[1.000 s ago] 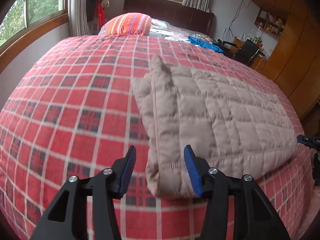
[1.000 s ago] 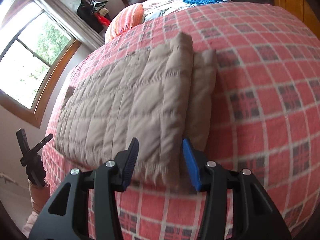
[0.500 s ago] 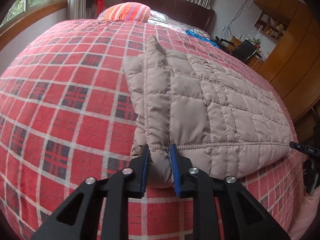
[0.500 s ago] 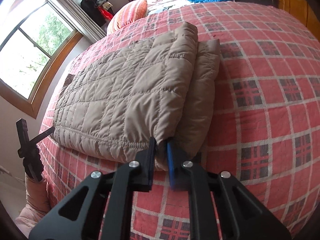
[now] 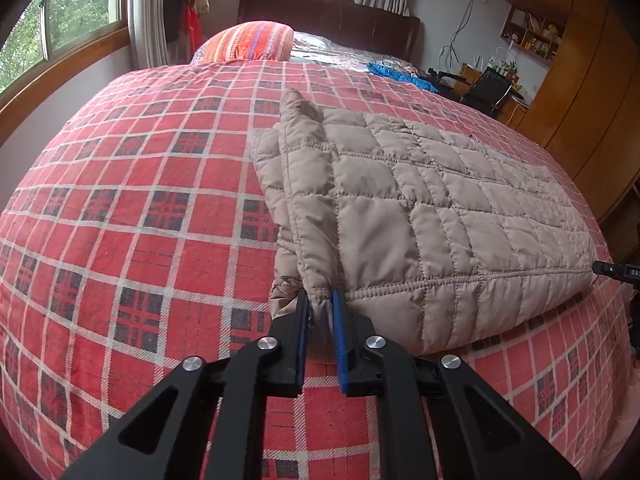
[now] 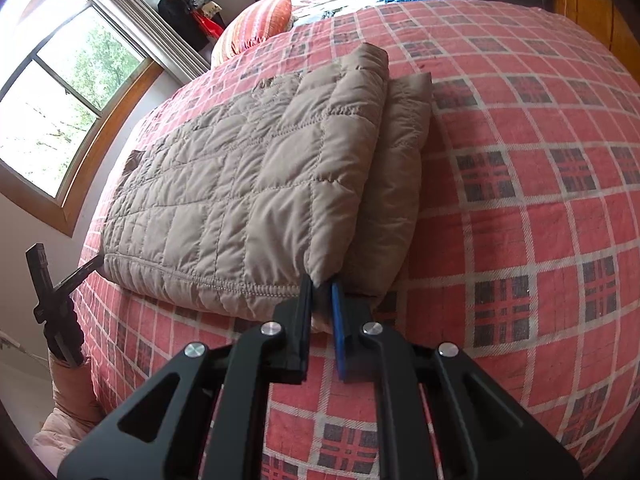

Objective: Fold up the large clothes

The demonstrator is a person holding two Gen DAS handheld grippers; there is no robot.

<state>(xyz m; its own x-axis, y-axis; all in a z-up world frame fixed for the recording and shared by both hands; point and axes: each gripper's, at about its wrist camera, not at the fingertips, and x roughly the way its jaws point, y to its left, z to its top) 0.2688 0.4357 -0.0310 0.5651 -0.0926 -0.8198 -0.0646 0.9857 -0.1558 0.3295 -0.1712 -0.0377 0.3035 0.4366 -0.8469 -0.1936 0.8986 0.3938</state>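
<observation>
Two grippers each pinch one near corner of a puffy beige quilted jacket (image 5: 420, 216) that lies partly folded on a bed with a red plaid bedspread (image 5: 132, 208). I think the corners are held this way so both ends can be lifted together and the coat folded once more, away from the person.

On the left side, the left gripper (image 5: 320, 304) has its two fingers squeezed nearly together on the jacket's near left corner. Only a thin bit of cloth sits between the blue pads (image 5: 339, 332). A tucked sleeve or flap pokes out just beside that corner. The long near edge of the jacket runs from there toward the right.

At the right end of that edge, the right gripper (image 6: 321, 288) is clamped the same way on the other near corner of the quilted jacket (image 6: 248, 176). A lower layer sticks out on the right, under the top one. Far to the left in this view, the other tool touches the far corner.

A striped pillow (image 5: 248, 40) and a blue cloth (image 5: 400, 76) lie well apart from the jacket, near the headboard.
</observation>
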